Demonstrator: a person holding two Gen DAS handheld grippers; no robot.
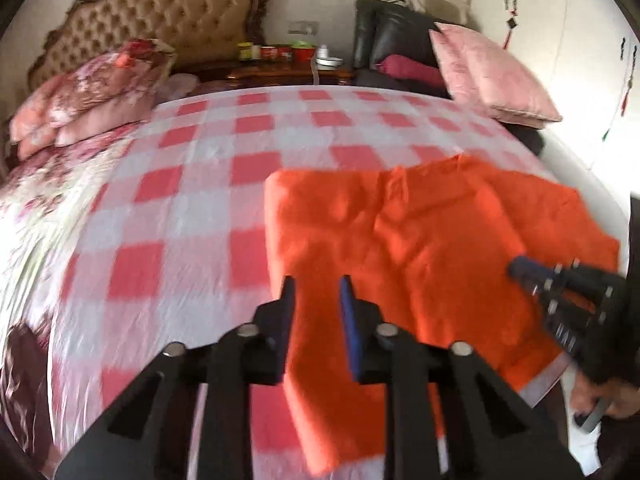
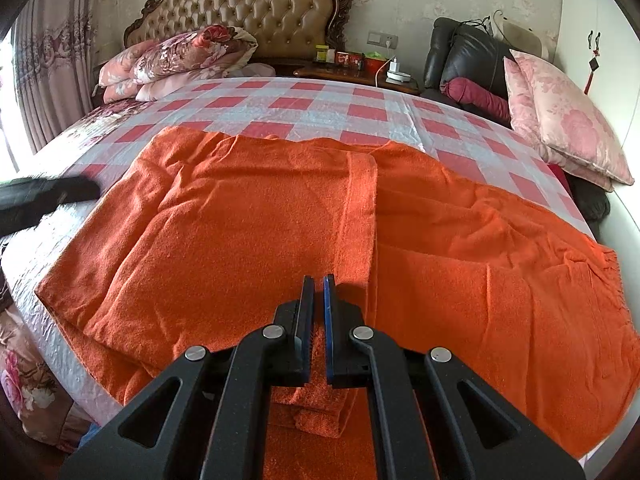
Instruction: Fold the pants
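Note:
The orange pants (image 2: 248,232) lie spread on the red-and-white checked bed (image 2: 320,108), partly folded, with one layer lying over another. My right gripper (image 2: 318,284) is nearly closed and pinches a fold of the orange fabric between its pads near the front edge. My left gripper (image 1: 316,284) is open and hovers above the left part of the pants (image 1: 400,248), nothing between its fingers. The right gripper also shows in the left wrist view (image 1: 520,268), and the left gripper's tip shows in the right wrist view (image 2: 86,190).
Floral pillows and a quilt (image 2: 176,60) are piled at the headboard. A nightstand with jars (image 2: 352,64) stands behind the bed. A pink pillow (image 2: 568,120) leans on a black leather chair (image 2: 464,56) at the right. The bed's front edge is close below me.

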